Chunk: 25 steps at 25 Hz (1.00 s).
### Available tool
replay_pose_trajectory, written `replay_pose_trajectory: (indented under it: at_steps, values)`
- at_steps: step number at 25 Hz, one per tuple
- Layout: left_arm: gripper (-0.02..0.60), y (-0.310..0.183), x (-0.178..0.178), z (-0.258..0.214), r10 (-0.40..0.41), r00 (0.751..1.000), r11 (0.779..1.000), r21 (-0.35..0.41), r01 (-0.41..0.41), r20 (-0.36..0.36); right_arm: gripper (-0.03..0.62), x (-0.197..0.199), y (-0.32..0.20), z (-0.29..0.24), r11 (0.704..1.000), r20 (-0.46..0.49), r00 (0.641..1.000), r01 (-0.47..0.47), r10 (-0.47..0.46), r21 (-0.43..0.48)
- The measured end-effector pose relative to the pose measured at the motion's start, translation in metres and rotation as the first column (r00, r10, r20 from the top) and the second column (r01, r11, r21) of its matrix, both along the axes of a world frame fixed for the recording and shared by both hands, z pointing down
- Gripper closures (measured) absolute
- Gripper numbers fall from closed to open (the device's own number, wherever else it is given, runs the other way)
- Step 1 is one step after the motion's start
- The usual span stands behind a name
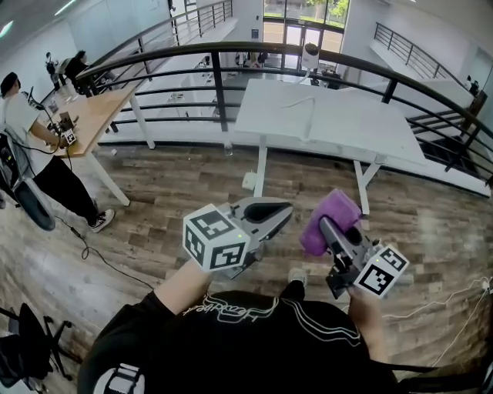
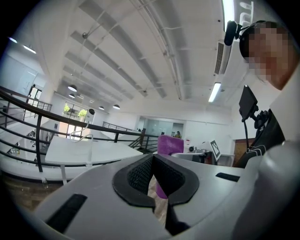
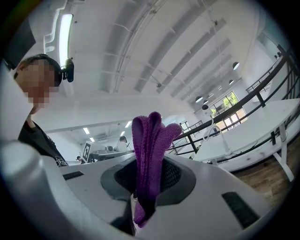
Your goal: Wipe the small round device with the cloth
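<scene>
White table [image 1: 331, 127] by black railing [image 1: 219, 77]; wooden desk [image 1: 96, 115], person [image 1: 27, 131] left.

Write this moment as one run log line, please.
left hand-held gripper: shut, empty | right hand-held gripper: shut on purple cloth | white table: ahead, not reached

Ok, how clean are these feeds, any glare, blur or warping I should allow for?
Head view: heavy fisheye, the railing bows into an arc, and the far windows are bright. Left gripper view: dark round vignette, glare from the ceiling light. Right gripper view: same vignette, bright light strip top left, the cloth sharp.
</scene>
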<state>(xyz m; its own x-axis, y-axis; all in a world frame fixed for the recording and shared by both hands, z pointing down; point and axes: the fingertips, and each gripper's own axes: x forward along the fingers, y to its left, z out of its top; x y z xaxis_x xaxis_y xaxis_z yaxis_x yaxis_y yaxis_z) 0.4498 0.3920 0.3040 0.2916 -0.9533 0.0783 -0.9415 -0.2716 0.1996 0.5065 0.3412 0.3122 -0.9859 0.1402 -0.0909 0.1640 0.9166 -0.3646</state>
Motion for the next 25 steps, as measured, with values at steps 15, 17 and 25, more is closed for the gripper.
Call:
replay_pose_trajectory:
  at_steps: [15, 17, 25]
  values:
    - [0.575, -0.274, -0.097, 0.029, -0.088, 0.995, 0.990, -0.115, 0.083, -0.042, 0.533, -0.101, -0.285, 0.020, 0.992, -0.025, 0.998, 0.061, -0.064, -0.109]
    - [0.575, -0.312, -0.105, 0.026, -0.097, 0.995, 0.989, -0.114, 0.094, -0.016, 0.533, -0.110, -0.325, 0.018, 0.991, -0.026, 0.997, 0.067, -0.070, -0.112]
    - [0.575, -0.394, -0.147, 0.019, -0.140, 0.990, 0.984, -0.113, 0.138, -0.006, 0.533, -0.156, -0.417, 0.009, 0.988, 0.001, 0.994, 0.112, -0.112, -0.110]
